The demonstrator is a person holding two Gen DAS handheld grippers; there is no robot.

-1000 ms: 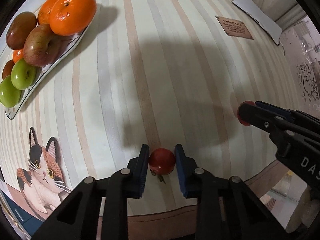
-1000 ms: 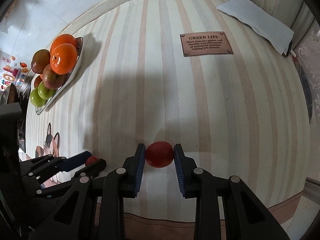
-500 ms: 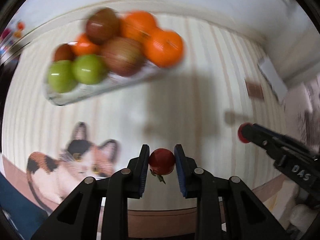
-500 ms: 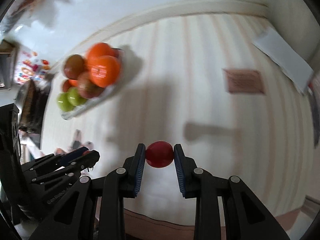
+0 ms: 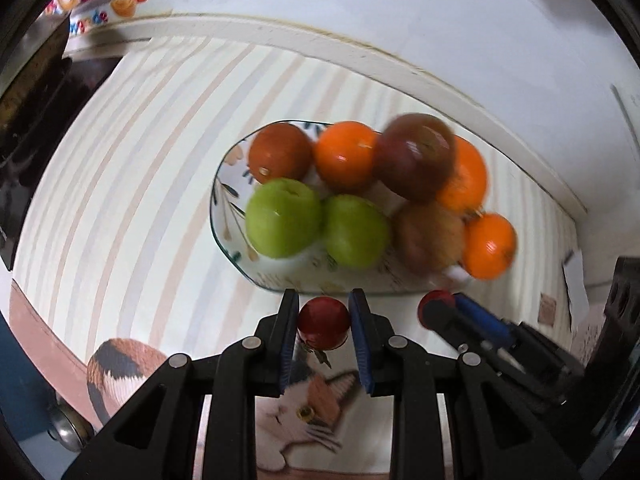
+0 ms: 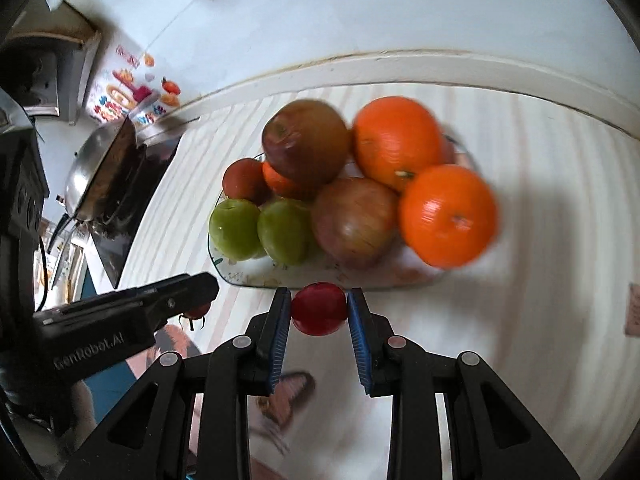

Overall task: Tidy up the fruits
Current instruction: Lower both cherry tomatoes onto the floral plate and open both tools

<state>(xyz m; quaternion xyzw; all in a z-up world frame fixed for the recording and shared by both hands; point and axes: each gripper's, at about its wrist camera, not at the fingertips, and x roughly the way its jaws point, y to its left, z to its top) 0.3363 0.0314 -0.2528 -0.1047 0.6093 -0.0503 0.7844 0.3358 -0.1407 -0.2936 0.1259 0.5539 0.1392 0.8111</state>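
My left gripper (image 5: 323, 322) is shut on a small red tomato (image 5: 323, 327) with a dry stem hanging below it. My right gripper (image 6: 319, 308) is shut on a second small red tomato (image 6: 319, 309). Both hang just in front of the near rim of a glass plate (image 5: 224, 208) piled with green apples (image 5: 283, 217), reddish apples (image 5: 414, 156) and oranges (image 5: 345, 156). In the right wrist view the same plate (image 6: 236, 276) lies straight ahead and the left gripper (image 6: 196, 312) comes in from the left. The right gripper (image 5: 434, 308) shows at the lower right of the left wrist view.
The plate rests on a striped tablecloth (image 5: 132, 184) with a cat print (image 5: 120, 364) near its front edge. A white wall (image 6: 360, 12) rises close behind the plate. A steel pan (image 6: 92, 172) on a dark hob stands at the left. A small brown plaque (image 6: 632, 308) lies far right.
Both grippers, each holding its tomato, have swung across the table to the fruit plate, which went from the far left edge to straight ahead and close. The wrists have rolled.
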